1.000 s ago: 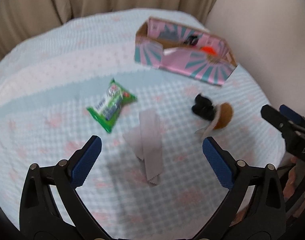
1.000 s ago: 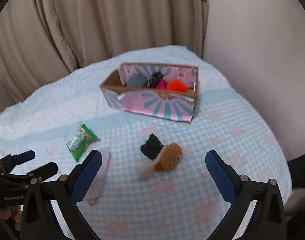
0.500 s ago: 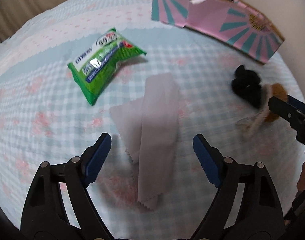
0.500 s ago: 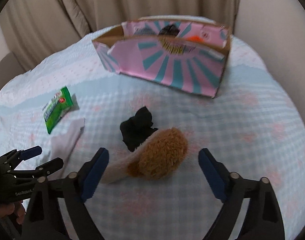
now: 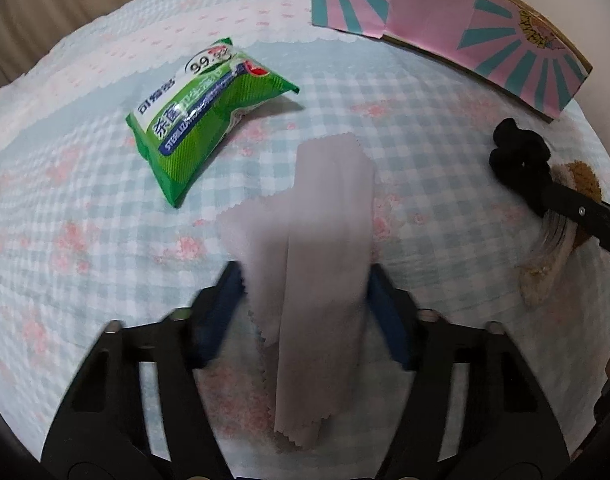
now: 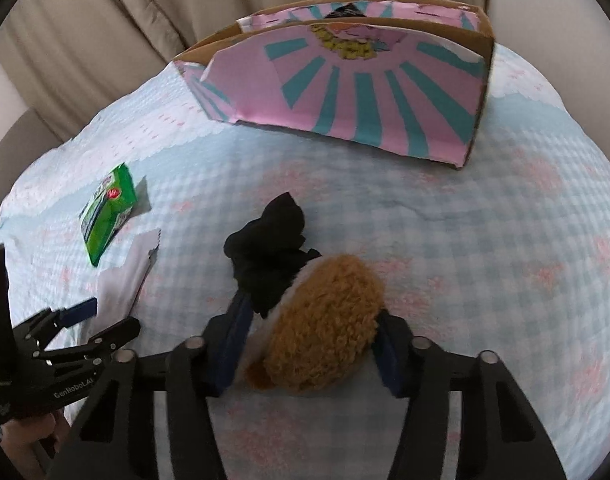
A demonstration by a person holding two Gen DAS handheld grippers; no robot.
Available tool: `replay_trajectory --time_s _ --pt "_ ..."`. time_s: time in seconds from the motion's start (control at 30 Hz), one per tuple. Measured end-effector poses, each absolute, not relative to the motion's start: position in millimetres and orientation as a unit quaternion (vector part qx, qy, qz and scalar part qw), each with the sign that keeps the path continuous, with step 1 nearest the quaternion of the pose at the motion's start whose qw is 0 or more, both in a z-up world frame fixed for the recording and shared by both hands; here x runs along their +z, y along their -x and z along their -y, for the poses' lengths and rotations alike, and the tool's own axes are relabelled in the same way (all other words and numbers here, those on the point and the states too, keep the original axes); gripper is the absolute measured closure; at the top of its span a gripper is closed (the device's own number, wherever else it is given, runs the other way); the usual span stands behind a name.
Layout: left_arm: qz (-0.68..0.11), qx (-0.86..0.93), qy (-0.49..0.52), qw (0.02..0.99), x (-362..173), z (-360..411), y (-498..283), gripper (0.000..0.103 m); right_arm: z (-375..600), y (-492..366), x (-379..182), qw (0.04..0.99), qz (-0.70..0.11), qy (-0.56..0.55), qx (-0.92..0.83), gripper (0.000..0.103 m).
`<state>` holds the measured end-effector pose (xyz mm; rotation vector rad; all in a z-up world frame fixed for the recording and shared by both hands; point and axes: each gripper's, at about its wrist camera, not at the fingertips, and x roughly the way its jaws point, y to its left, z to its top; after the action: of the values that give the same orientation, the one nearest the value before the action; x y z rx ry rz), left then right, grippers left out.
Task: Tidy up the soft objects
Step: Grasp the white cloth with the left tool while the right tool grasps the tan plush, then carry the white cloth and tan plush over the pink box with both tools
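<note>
A folded grey cloth (image 5: 317,264) lies on the checked bedspread. My left gripper (image 5: 305,296) has its blue pads on either side of the cloth, narrowed around it. A brown plush toy (image 6: 325,336) lies beside a black fabric piece (image 6: 271,252). My right gripper (image 6: 309,340) has its pads against both sides of the plush. The plush (image 5: 577,184) and black piece (image 5: 517,160) also show at the right of the left wrist view. A green wipes packet (image 5: 201,120) lies further back; it also shows in the right wrist view (image 6: 107,212).
A pink and teal cardboard box (image 6: 357,92) stands open at the back of the bed, also in the left wrist view (image 5: 465,40). Curtains (image 6: 125,20) hang behind. The left gripper (image 6: 73,336) shows at the left of the right wrist view.
Both grippers have moved forward and down and have narrowed: the left around the grey cloth, the right around the brown plush.
</note>
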<state>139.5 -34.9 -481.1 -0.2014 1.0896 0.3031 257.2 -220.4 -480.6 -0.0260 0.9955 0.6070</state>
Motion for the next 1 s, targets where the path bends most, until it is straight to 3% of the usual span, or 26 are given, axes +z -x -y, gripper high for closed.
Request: replay_trajectory --time_s 0.13,0.23,0.5,1.0 --pt "-0.516 0.134 0.088 0.841 -476.8 36.4 -141.3 0.082 224.2 -256.3 -477.7 0.84 -0.47 -0.002 0.272 0.063" --pt "-0.515 0.129 0.093 0.842 -472.5 35.6 -139.0 0.089 225.7 -253.0 -473.9 0.843 -0.469 -0.009 0.262 0.066" --pt "-0.506 0.107 0.099 0.85 -453.3 35.9 -129.0 0.09 229.1 -239.7 -458.0 0.851 -0.462 -0.026 0.246 0.073" --pt "-0.467 0.061 0.093 0.877 -368.6 25.7 -108.9 0.09 233.8 -193.9 -381.5 0.876 -0.431 -0.048 0.211 0.073"
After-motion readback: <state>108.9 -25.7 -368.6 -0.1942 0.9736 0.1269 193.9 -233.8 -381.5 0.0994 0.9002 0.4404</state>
